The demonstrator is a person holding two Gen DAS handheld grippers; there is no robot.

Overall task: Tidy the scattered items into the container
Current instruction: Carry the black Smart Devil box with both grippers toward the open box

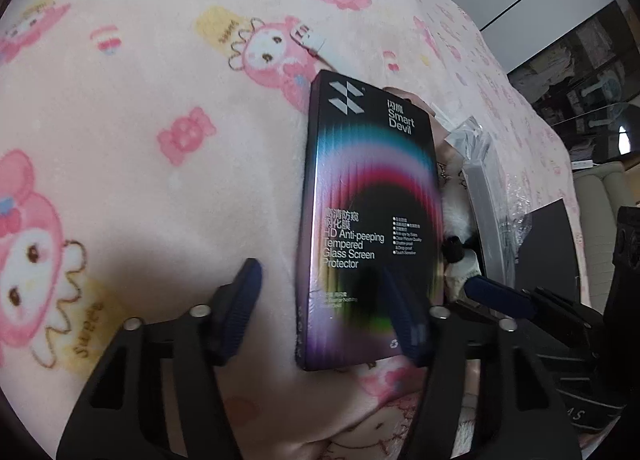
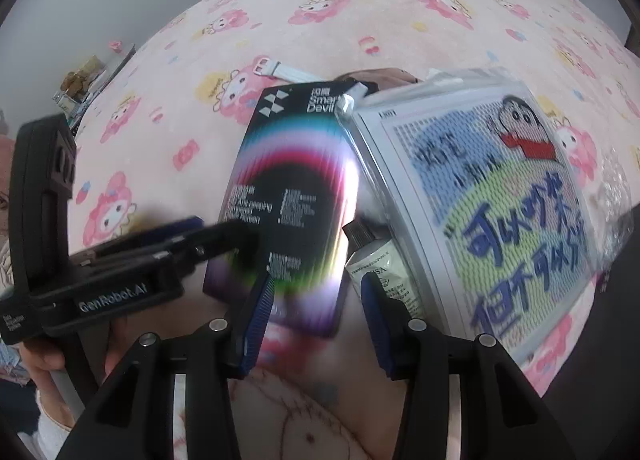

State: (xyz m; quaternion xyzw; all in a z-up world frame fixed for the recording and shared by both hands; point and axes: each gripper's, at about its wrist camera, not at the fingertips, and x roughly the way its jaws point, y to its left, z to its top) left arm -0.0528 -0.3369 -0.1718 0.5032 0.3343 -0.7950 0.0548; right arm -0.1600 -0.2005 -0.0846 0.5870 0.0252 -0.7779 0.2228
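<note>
A fleecy pink blanket [image 1: 160, 108], printed with cartoon bunnies and candies, is covering the whole bed and lying under everything else. On it, at the right, a flat bead-art picture in a clear crinkly bag [image 2: 492, 196] is resting tilted, its far corner overlapping the top of the screen protector box [image 1: 372, 204]; in the left wrist view only its grey edge is showing. The box, a long, glossy black carton with rainbow rings and "Smart Devil" lettering, is lying flat on the blanket.

The left gripper [image 1: 320, 300] is standing with its fingers spread: its right blue ribbed pad is lying over the box's lower face, the left pad is hanging over bare blanket beside the box's left edge, and nothing is being pinched. The right gripper [image 2: 316, 292] is also parted, its fingers straddling the box's near right corner without pressing it.

A small white tube with a black cap [image 2: 380, 260] is peeking out between box and picture, half hidden by the right gripper's right finger. A white strap with a buckle [image 2: 280, 69] is lying beyond the box. The box's small print is blurring beyond reading.
</note>
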